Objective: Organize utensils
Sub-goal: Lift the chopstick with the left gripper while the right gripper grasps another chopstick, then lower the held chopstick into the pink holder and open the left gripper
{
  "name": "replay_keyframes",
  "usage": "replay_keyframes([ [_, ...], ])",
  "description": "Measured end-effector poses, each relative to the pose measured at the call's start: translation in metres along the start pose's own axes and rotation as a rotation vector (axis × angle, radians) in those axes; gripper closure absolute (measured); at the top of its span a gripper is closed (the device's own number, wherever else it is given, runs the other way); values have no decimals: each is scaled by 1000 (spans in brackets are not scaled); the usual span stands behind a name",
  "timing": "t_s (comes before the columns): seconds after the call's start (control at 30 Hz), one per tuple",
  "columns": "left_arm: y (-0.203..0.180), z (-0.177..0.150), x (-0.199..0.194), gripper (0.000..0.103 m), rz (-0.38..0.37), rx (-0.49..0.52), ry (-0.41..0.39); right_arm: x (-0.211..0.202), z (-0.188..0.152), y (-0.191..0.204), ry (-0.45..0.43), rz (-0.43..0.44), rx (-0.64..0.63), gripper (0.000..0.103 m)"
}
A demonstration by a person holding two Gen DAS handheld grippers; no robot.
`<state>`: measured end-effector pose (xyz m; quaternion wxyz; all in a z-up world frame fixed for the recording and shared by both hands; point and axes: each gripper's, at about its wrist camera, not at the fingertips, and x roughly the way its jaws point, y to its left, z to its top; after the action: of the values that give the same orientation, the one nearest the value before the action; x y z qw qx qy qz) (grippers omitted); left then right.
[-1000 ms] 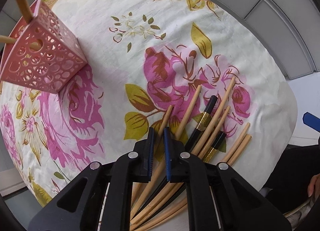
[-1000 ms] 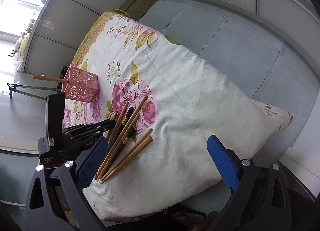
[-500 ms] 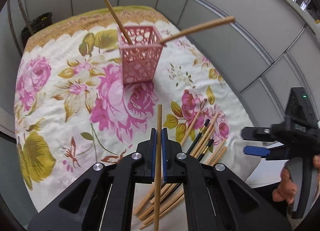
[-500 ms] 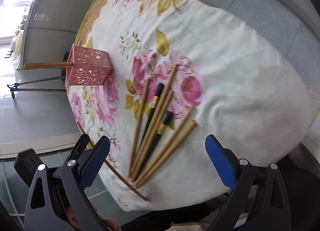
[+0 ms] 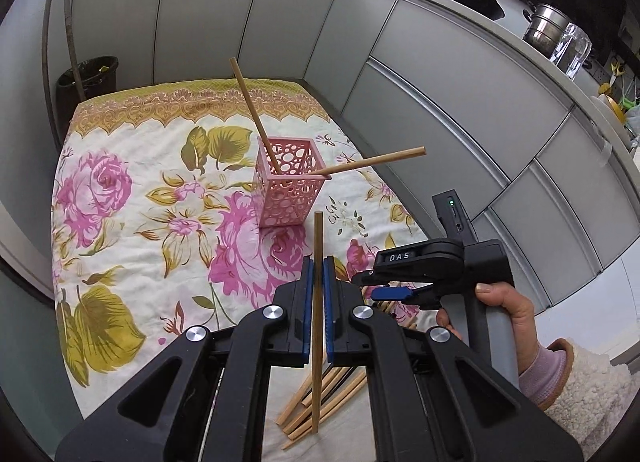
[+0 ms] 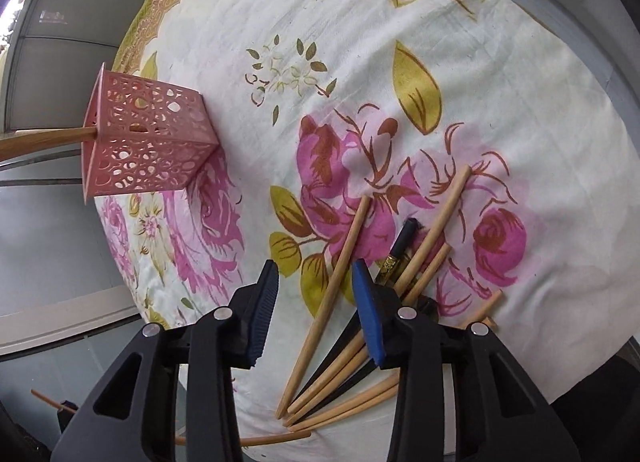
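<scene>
My left gripper (image 5: 317,262) is shut on a wooden chopstick (image 5: 318,246) and holds it above the floral cloth, its tip pointing toward the pink perforated holder (image 5: 287,186). Two wooden chopsticks (image 5: 256,122) lean out of that holder. My right gripper (image 6: 316,274) is open and hovers low over the pile of loose chopsticks (image 6: 400,282), with one wooden chopstick (image 6: 340,262) lying between its fingers. The pile holds several wooden and two black ones. The holder also shows in the right wrist view (image 6: 148,142). The right gripper also appears in the left wrist view (image 5: 394,293).
The floral cloth (image 5: 132,198) covers a small table beside grey cabinet doors (image 5: 440,110). A dark bin (image 5: 86,74) stands behind the table. The pile lies near the table's front edge (image 6: 580,342).
My left gripper has lifted one wooden chopstick out of the pile and raised it toward the holder. My right gripper has come down over the pile and its fingers have narrowed.
</scene>
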<state>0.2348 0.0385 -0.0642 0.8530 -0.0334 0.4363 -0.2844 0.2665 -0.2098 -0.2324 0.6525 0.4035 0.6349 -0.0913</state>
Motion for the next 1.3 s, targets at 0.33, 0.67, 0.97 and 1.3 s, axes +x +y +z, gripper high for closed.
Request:
replay_keyframes([
  [0.33, 0, 3, -23, 99, 4, 1, -53, 8, -9, 32, -136, -252, -23, 79],
  [0.67, -1, 3, -45, 99, 3, -16, -115, -38, -54, 1, -363, -1, -73, 96],
  [0.97, -15, 9, -76, 99, -1, -28, -231, -130, -110, 12, -605, 139, -276, 97],
  [1.3, -43, 20, -94, 99, 6, -4, -319, -223, -159, 10, -800, 204, -446, 97],
])
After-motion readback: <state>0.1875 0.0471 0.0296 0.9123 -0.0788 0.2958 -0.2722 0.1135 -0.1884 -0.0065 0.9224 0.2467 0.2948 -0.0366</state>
